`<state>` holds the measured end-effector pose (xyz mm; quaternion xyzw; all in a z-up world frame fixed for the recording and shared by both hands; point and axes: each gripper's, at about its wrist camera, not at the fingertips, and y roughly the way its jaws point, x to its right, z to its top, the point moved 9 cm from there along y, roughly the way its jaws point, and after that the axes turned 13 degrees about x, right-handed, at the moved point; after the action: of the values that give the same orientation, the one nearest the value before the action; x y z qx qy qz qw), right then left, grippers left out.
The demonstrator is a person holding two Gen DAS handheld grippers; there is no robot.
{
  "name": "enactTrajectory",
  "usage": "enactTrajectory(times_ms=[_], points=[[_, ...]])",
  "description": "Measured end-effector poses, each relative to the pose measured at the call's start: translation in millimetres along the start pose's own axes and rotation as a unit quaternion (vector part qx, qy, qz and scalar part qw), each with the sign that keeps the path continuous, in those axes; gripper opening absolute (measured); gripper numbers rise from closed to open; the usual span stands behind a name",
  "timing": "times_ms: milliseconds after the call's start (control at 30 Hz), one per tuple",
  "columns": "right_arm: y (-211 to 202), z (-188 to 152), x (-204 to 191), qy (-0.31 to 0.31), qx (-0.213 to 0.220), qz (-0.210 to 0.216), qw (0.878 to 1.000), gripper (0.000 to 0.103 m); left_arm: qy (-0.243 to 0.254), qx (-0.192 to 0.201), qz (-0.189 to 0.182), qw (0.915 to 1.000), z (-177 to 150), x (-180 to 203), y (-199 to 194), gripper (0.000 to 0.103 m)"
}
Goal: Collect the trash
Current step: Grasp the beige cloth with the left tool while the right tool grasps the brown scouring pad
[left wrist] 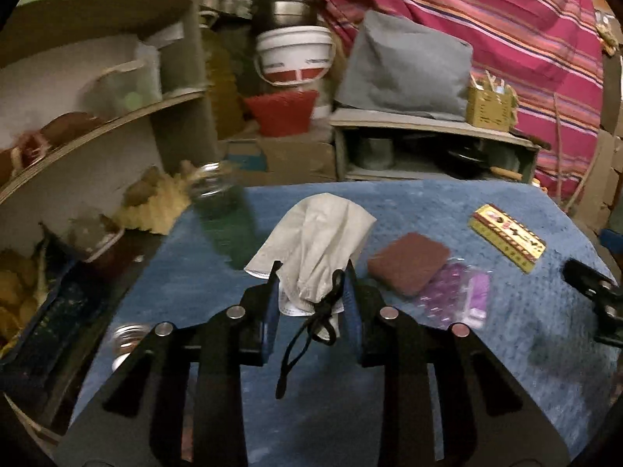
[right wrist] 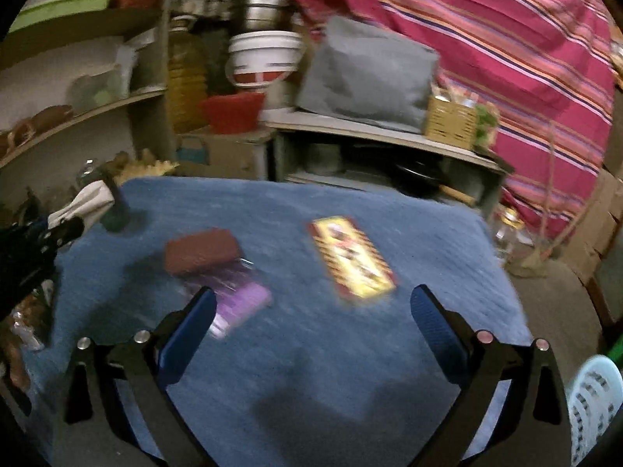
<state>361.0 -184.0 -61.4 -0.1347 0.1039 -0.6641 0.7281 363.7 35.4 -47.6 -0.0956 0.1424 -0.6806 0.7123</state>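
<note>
We have the left gripper [left wrist: 311,276] clamped on a crumpled grey face mask [left wrist: 315,241], its blue pads pinching the lower end of the fabric while the black ear loop [left wrist: 307,334] dangles down between the fingers. The mask is lifted off the blue cloth [left wrist: 389,389] that covers the table; in the right wrist view we spot it up at the far left edge, above the cloth.

Our right gripper [right wrist: 313,303] is spread wide over the same cloth, with nothing between its fingers. Ahead of it lies a yellow and red packet [right wrist: 352,258], flat on the cloth. To the left of that sits a brown pad [right wrist: 200,251], and touching its near edge is a purple plastic wrapper [right wrist: 237,299], just by our left fingertip.

A green glass bottle [left wrist: 226,218] stands at the table's far left corner, blurred. Down at the right edge of the right wrist view we glimpse a pale blue basket [right wrist: 595,401] on the floor beside the table. Behind everything hangs a striped pink cloth [left wrist: 486,31].
</note>
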Motion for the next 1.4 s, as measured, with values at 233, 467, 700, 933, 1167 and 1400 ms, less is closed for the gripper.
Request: enactTrajectory(times_ms=[233, 467, 700, 933, 1167, 1400], points=[[61, -11, -87, -0.048, -0.044, 0.055, 0.996, 0.098, -0.090, 0.003, 0.009, 0.9959, 0, -69, -10, 0.028], [105, -27, -116, -0.088, -0.082, 0.052, 0.991, 0.098, -0.091, 0.001, 0.032, 0.9953, -2, -95, -14, 0.028], [138, -45, -112, -0.070, -0.145, 0.080, 0.984, 0.098, -0.108, -0.012, 0.040, 0.9933, -13, -108, -12, 0.028], [135, -42, -111, -0.086, -0.130, 0.082, 0.984, 0.083, -0.110, -0.016, 0.037, 0.9931, -17, -107, -9, 0.028], [122, -25, -105, -0.105, -0.091, 0.073, 0.988, 0.083, -0.090, -0.011, 0.039, 0.9951, -13, -98, -14, 0.028], [85, 10, -85, -0.108, -0.044, 0.051, 0.992, 0.083, -0.079, -0.003, 0.035, 0.9963, -8, -89, -24, 0.028]])
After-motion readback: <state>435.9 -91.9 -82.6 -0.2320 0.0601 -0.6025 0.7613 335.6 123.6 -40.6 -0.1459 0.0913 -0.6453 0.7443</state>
